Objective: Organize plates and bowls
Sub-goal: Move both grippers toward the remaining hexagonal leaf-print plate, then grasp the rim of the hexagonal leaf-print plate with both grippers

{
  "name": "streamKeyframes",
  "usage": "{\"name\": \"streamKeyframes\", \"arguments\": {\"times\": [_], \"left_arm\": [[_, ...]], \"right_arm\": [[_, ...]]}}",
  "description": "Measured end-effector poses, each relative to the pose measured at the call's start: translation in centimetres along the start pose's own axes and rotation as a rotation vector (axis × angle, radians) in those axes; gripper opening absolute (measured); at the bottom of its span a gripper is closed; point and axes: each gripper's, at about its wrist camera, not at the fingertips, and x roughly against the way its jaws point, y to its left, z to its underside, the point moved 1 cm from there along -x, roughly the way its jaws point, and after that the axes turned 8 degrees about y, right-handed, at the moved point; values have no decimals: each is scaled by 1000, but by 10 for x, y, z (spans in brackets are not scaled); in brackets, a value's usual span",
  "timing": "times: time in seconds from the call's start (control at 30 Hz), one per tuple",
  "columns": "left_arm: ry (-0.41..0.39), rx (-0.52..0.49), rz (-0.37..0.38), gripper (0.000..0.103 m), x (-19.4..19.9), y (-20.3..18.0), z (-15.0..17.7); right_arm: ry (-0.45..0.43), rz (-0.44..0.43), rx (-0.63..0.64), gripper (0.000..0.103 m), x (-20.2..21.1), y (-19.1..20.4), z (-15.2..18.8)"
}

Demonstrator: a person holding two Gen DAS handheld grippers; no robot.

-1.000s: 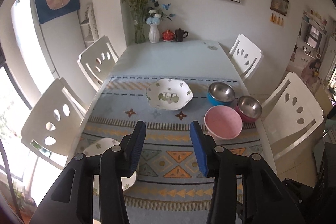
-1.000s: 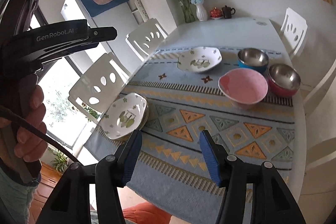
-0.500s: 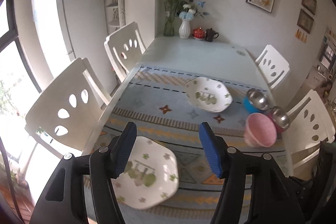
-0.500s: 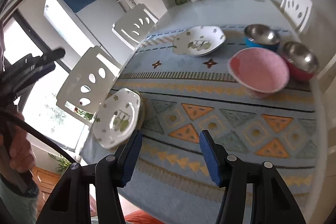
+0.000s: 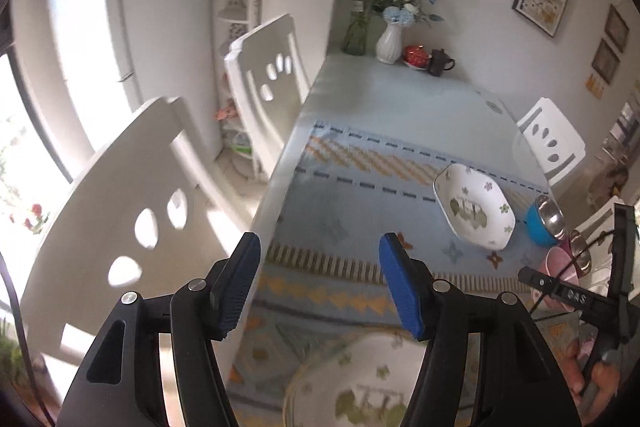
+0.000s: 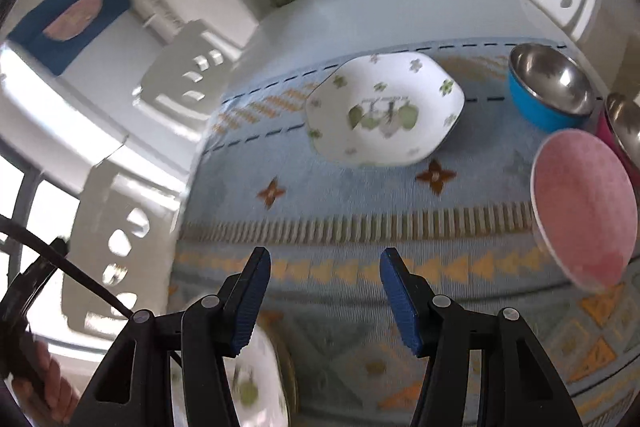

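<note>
my left claw (image 5: pixel 320 283) hangs spread and empty over the counter's (image 5: pixel 400 99) left edge, its jaws having just widened, the near plate (image 5: pixel 360 383) below it (blurred). my right claw (image 6: pixel 324 291) is spread too, gripping nothing, bare patterned cloth (image 6: pixel 360 199) ahead. two flowered plates, the far plate (image 6: pixel 384 111) mid-cloth; three bowls at right: blue bowl (image 6: pixel 548 87), pink bowl (image 6: pixel 584 207), red bowl (image 6: pixel 624 131).

2 wrist views, angled tableward, blurry
</note>
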Motion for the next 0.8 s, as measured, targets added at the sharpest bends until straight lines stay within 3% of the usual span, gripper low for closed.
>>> {"name": "streamKeyframes", "arguments": {"times": [0.1, 0.23, 0.37, 0.4, 0.53, 0.67, 0.8], "left_arm": [[40, -45, 93, 60, -29, -11, -22], [126, -84, 250, 60, -85, -47, -49], [231, -103, 365, 77, -138, -80, -65], [269, -101, 393, 77, -155, -89, -69], [346, -103, 390, 77, -195, -110, -79], [309, -208, 247, 77, -216, -133, -79], [355, -189, 290, 77, -238, -141, -76]], "right_arm": [[-30, 36, -97, 56, -6, -11, -16], [11, 76, -154, 56, -26, -26, -45], [36, 105, -188, 58, -43, -40, -72], [40, 116, -195, 58, -47, -43, -78], [41, 187, -225, 64, -58, -56, -96], [-3, 379, -235, 65, -64, -68, -108], [64, 326, -261, 67, -88, -81, -116]]}}
